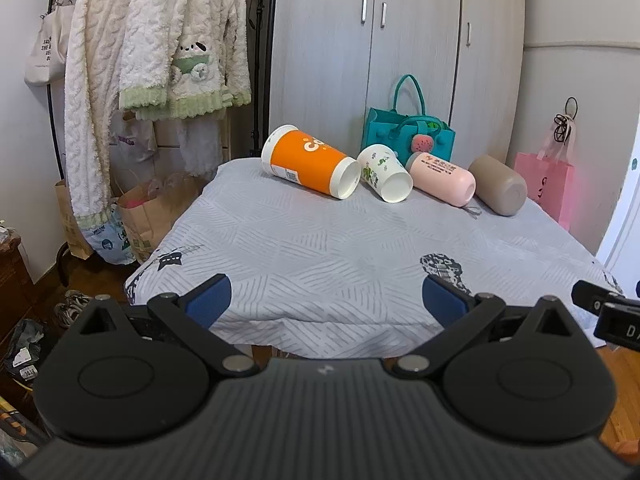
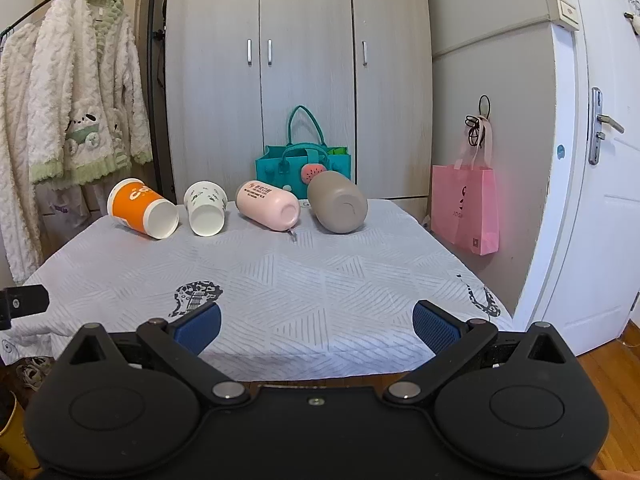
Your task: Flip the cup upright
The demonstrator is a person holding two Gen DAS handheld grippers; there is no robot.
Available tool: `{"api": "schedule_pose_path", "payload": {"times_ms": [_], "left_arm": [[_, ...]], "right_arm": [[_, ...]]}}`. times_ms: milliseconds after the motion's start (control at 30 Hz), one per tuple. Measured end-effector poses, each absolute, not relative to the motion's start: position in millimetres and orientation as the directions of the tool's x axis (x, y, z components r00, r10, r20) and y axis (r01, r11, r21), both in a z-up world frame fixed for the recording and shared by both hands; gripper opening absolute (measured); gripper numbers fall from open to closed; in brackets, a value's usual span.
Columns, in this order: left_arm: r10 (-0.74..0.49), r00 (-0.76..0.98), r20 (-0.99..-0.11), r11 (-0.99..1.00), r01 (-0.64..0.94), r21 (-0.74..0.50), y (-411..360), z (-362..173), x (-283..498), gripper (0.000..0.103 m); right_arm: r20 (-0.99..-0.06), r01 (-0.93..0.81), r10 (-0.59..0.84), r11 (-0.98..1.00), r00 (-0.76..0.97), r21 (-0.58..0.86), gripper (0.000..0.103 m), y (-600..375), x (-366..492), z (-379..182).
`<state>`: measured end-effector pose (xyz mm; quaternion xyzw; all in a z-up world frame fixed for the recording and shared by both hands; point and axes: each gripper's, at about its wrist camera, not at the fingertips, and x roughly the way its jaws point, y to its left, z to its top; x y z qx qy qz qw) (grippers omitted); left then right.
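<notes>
The left wrist view takes in the clothes rack side of the room: fluffy white-and-green robes (image 1: 160,40) fill the upper left, with brown paper bags (image 1: 144,220) and shoes on the floor at the left edge. The right wrist view shows instead a white door (image 2: 600,160) with a metal handle along the right edge. Both views show the grey wardrobe (image 2: 300,60), the teal tote bag (image 1: 408,136) and the pink gift bag (image 2: 468,208).

Four cups lie on their sides in a row along the far edge of the desk (image 1: 320,248), which is covered in a pale patterned cloth. From left to right in the frame: the orange paper cup (image 1: 308,162), the small white paper cup with green print (image 1: 384,178), the pink tumbler (image 1: 440,178) and the taupe tumbler (image 1: 498,184). In the left view the orange and white cups touch or nearly touch; the right view shows a gap between them.

The left tool (image 1: 326,300) sits at the bottom centre of its frame, its blue pads spread wide and holding nothing, hovering over the near edge of the desk. The right tool (image 2: 316,326) is likewise spread and empty above the near edge. All four cups lie well apart from both tools, across a bare stretch of cloth.
</notes>
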<state>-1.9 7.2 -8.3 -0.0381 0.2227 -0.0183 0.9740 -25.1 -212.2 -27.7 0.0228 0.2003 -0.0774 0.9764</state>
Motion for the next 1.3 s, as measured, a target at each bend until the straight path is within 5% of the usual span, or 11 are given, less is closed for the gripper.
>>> {"api": "schedule_pose_path", "payload": {"times_ms": [1300], "left_arm": [[-0.041, 0.894, -0.446, 0.998, 0.012, -0.068, 11.7, -8.1, -2.2, 0.103]], "right_arm": [[-0.391, 0.166, -0.147, 0.986, 0.908, 0.016, 0.103, -217.2, -26.0, -26.5]]}}
